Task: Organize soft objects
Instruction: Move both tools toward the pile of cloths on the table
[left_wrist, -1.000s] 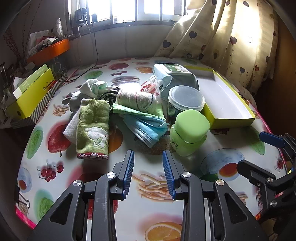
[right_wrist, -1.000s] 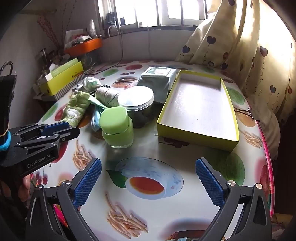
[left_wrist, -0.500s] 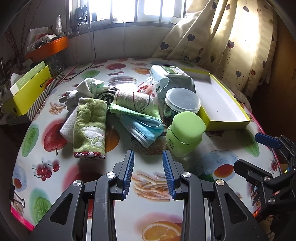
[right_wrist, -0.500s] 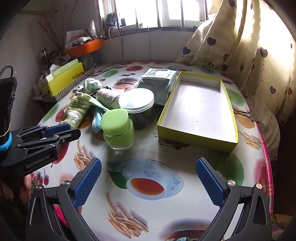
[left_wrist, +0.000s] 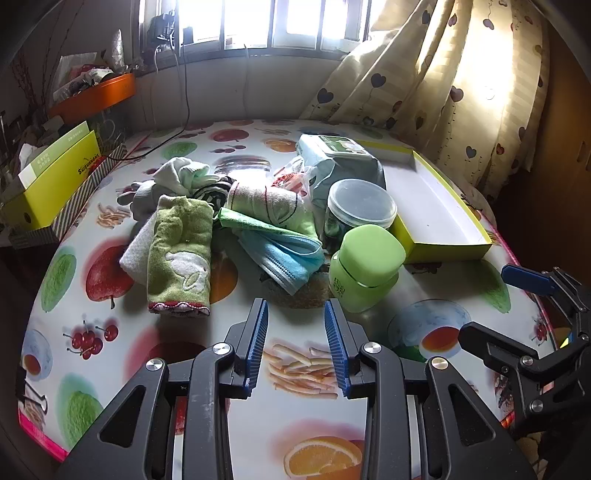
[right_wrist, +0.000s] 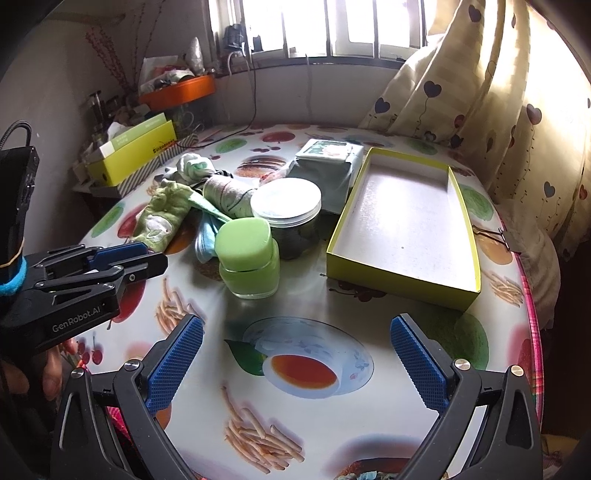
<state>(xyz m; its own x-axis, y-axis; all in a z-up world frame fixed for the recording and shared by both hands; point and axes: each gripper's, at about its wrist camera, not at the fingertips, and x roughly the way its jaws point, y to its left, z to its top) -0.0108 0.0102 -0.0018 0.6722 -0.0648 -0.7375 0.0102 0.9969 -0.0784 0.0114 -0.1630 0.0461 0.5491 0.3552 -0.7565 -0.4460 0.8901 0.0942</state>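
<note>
Soft objects: green rabbit towel, blue face masks, rolled striped cloth, white socks, heaped together at the middle of the round table, toward its left edge. Just right of the heap: green-lidded jar, clear-lidded tub, wipes pack. Empty yellow box near the right edge. Left gripper: narrowly parted, empty. Right gripper: spread wide, empty.
</note>
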